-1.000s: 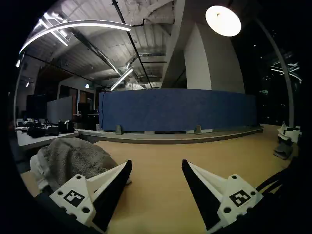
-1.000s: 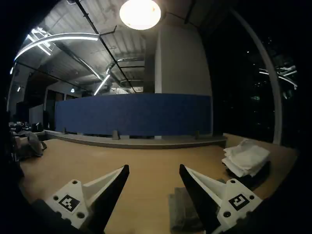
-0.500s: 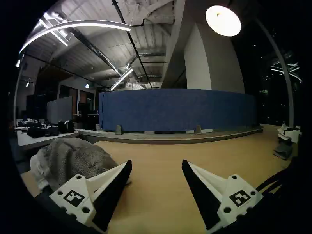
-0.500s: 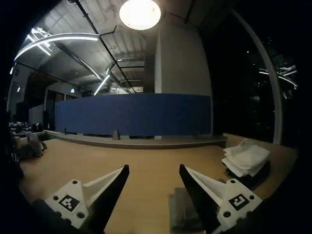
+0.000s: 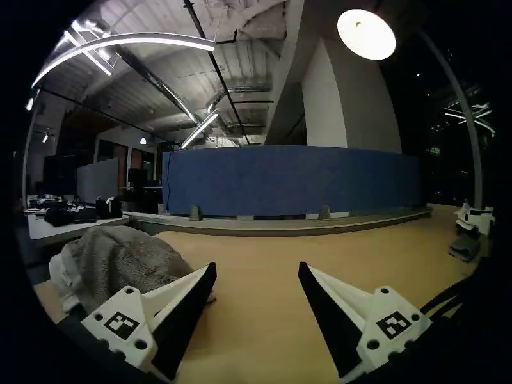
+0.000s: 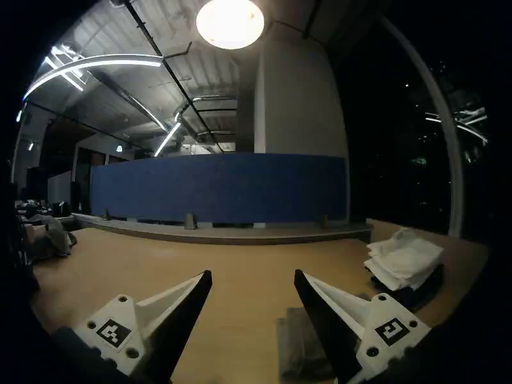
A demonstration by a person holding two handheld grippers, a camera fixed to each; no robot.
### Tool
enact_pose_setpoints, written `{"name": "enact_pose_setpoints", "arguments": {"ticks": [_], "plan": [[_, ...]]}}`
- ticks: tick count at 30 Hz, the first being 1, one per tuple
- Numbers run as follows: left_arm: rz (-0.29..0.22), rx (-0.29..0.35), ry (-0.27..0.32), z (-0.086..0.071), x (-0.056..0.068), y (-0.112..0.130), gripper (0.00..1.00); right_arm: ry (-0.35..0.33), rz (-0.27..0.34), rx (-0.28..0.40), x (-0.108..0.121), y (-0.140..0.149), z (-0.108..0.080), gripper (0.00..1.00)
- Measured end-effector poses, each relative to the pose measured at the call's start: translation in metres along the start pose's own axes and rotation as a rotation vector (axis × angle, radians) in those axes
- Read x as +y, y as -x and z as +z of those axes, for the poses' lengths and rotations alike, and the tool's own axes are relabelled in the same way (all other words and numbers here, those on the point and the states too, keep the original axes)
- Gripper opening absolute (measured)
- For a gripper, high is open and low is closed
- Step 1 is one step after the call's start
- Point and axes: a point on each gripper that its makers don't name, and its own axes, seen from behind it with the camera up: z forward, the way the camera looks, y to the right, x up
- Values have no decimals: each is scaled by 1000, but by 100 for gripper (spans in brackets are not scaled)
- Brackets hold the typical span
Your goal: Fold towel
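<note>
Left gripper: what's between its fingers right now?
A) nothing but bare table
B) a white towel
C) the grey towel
A: the left gripper stands open with only the wooden table between its fingers; the grey towel lies heaped at the left of that view.

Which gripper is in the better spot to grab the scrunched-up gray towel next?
Left, probably. The scrunched-up gray towel lies right beside the open left gripper. The right gripper, also open, sits by an already folded gray towel instead.
</note>
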Motion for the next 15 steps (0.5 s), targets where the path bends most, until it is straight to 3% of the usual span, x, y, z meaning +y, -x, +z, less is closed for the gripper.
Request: {"name": "enact_pose_setpoints", "arguments": {"ticks": [15], "plan": [[0,0,0,0,0,0,95,0,0,0,1,0,0,100]]}}
